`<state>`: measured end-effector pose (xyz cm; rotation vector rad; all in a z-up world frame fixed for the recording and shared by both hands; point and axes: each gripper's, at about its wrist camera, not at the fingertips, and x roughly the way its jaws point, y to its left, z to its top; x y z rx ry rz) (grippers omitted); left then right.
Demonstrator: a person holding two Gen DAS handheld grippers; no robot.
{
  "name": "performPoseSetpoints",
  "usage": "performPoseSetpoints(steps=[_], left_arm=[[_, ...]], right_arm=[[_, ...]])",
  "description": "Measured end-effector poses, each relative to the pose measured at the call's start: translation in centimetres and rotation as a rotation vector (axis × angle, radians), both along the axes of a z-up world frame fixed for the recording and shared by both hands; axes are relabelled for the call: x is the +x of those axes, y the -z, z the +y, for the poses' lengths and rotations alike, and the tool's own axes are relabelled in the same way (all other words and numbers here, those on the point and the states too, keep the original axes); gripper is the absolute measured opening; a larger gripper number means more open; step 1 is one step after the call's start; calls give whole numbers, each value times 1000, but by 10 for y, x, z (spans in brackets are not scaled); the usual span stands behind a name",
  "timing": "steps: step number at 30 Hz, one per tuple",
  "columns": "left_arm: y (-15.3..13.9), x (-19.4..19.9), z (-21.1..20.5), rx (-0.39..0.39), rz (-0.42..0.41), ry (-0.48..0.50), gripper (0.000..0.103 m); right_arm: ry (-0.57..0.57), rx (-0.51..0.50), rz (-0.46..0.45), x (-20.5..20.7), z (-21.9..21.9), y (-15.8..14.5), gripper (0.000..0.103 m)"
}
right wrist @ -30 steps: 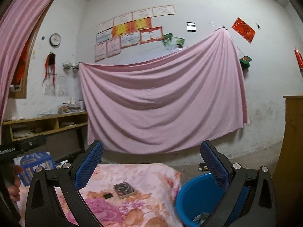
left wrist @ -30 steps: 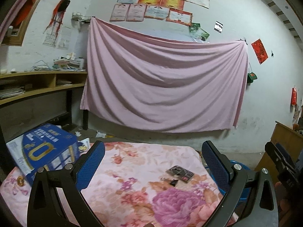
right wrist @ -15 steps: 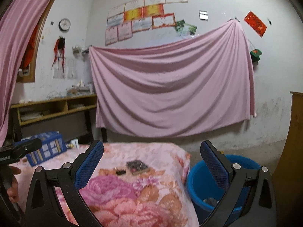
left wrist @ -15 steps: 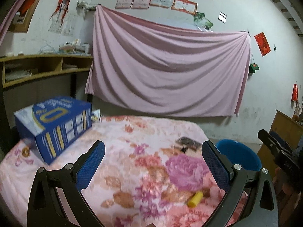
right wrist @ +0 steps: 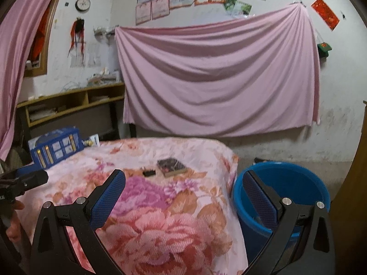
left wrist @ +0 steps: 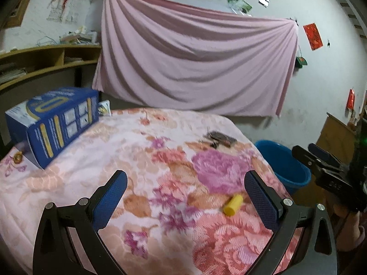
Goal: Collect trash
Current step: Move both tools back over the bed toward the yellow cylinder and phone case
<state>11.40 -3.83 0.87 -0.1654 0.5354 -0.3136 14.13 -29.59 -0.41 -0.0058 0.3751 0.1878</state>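
A small yellow cylinder (left wrist: pixel 233 204) lies on the floral cloth of the table (left wrist: pixel 142 160), just inside my left gripper's right finger. My left gripper (left wrist: pixel 184 184) hovers open above the cloth with nothing held. A dark flat packet (left wrist: pixel 222 137) (right wrist: pixel 172 166) and a small black piece (right wrist: pixel 149 172) lie farther back. A blue carton (left wrist: pixel 55 123) (right wrist: pixel 57 145) stands at the table's left. The blue bucket (right wrist: pixel 282 194) (left wrist: pixel 283 165) sits on the floor right of the table. My right gripper (right wrist: pixel 183 183) is open and empty, over the table's right edge beside the bucket.
A pink sheet (right wrist: pixel 218 80) hangs on the back wall. Wooden shelves (right wrist: pixel 68 105) with papers run along the left wall. A wooden cabinet (left wrist: pixel 335 135) stands to the right, behind the bucket. The other gripper and a hand (left wrist: pixel 348 226) show at the right edge of the left wrist view.
Both cameras have tilted downward and come closer to the table. The yellow cylinder has come into the left wrist view. More of the bucket's inside shows in the right wrist view.
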Motion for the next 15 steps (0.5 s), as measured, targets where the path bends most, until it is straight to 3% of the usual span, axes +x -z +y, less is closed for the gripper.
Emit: performPoseSetpoints(steps=[7, 15], left_arm=[[7, 5, -12, -4, 48, 115, 97], [22, 20, -31, 5, 148, 252, 55]], right_arm=[[-30, -27, 99, 8, 4, 15, 102], [-47, -8, 181, 20, 0, 27, 94]])
